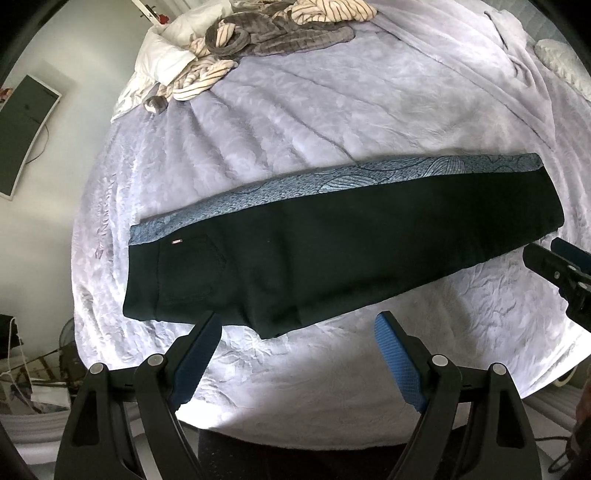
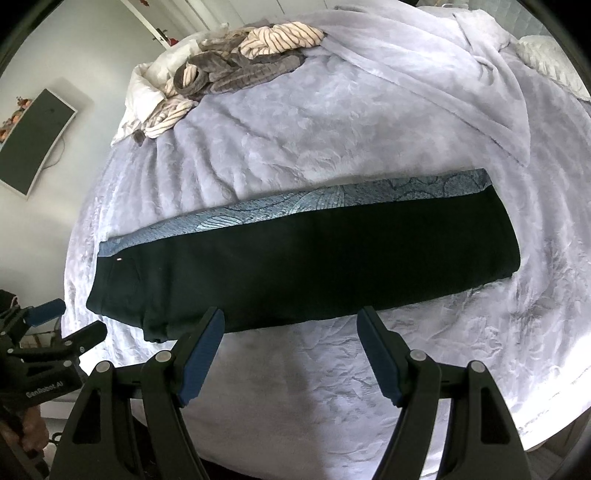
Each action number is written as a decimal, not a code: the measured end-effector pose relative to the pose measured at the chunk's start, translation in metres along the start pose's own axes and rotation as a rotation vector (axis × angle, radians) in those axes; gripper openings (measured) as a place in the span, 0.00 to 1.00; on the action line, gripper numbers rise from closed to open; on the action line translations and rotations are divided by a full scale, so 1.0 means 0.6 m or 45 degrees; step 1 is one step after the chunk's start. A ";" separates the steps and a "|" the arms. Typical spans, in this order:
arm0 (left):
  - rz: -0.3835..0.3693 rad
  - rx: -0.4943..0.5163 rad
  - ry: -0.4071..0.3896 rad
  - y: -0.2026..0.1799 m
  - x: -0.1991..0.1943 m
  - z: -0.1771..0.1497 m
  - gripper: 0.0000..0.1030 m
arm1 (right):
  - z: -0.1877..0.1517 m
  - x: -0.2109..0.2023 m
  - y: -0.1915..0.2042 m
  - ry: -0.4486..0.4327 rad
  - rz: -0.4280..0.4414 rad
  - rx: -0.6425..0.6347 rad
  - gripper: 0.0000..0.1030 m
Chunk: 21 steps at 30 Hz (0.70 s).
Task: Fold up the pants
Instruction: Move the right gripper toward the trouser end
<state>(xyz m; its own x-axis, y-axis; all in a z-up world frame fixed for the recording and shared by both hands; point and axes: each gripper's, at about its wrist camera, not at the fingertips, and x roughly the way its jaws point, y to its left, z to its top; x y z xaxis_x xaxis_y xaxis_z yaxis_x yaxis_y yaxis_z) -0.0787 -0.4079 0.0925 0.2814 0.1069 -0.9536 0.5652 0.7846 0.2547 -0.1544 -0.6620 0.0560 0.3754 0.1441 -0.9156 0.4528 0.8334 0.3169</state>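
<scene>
One pair of dark pants (image 1: 332, 254) lies flat on a bed covered with a pale lilac blanket (image 1: 332, 122). The pants are laid lengthwise across the bed, already doubled leg on leg, with the waist at the left and the cuffs at the right. A patterned blue band (image 1: 332, 181) runs along their far edge, and a back pocket (image 1: 195, 266) shows near the waist.

Both grippers hang above the near edge of the pants, pointing down at the bed. The left gripper (image 1: 297, 363) has its two blue-padded fingers spread wide with only blanket between them, gripping nothing. It is above the waist end. The right gripper (image 2: 291, 354) is likewise spread apart and empty, above the middle of the legs. Neither touches the fabric. Each gripper is seen from the other's camera: the right one at the right edge of the left view, the left one at the left edge of the right view.

At the far left corner of the bed sits one heap of clothes (image 1: 258, 33): grey plush pieces and cream striped ones, tangled together beside a white pillow (image 1: 162, 55). No container is in view.

On the wall at the left hangs one dark screen (image 2: 33, 140) in a white frame.
</scene>
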 end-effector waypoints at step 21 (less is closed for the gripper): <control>-0.079 0.129 0.159 -0.174 0.167 0.118 0.83 | -0.023 0.083 -0.379 -0.048 0.197 0.939 0.75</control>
<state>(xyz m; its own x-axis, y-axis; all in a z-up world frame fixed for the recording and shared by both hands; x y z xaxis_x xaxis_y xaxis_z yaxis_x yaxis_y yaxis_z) -0.0547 -0.5224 -0.0185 0.1485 0.1402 -0.9789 0.6558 0.7269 0.2036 -0.2495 -0.8368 -0.0652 0.5000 0.2010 -0.8424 0.8119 0.2296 0.5367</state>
